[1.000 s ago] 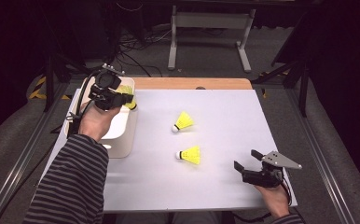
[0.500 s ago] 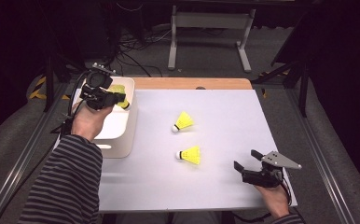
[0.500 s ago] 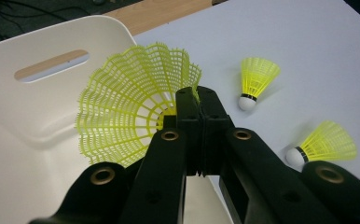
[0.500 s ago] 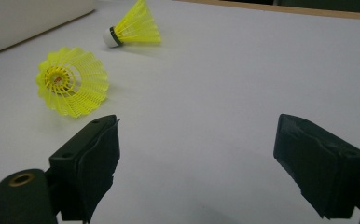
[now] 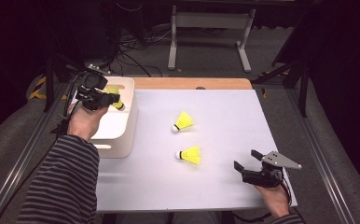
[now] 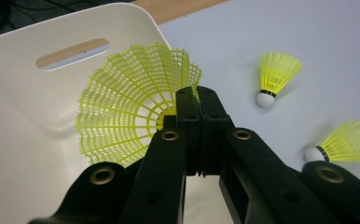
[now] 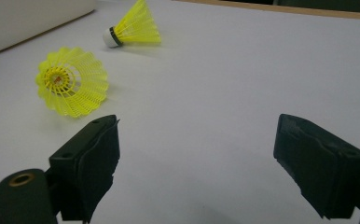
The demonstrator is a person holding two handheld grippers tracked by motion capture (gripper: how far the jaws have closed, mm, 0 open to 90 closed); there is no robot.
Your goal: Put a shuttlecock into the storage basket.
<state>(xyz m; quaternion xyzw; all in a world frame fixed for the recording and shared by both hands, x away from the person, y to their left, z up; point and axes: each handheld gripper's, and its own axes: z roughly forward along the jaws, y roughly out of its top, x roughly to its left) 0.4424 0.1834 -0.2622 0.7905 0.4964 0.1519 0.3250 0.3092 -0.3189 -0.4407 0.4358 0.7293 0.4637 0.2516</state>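
Observation:
My left gripper (image 5: 113, 99) is shut on the skirt of a yellow plastic shuttlecock (image 5: 114, 90), which it holds over the inside of a white bin (image 5: 129, 122) at the table's left. In the left gripper view the jaws (image 6: 199, 100) pinch the edge of the shuttlecock's (image 6: 127, 112) mesh skirt above the bin (image 6: 24, 121). Two more yellow shuttlecocks lie mid-table, one farther back (image 5: 183, 121) and one nearer (image 5: 190, 155). My right gripper (image 5: 246, 159) stands open near the front right corner, with nothing between its fingers (image 7: 197, 135), pointing toward the nearer shuttlecock (image 7: 73, 86).
The white table top (image 5: 225, 121) has a wooden strip along its far edge (image 5: 187, 83). Metal rails run along both sides of the table. Cables and a stand's legs lie on the floor beyond. A striped sleeve (image 5: 61, 182) comes in at the lower left.
My left gripper has carried the shuttlecock a little leftward, from the bin's right rim to over its inside. The right gripper has not moved.

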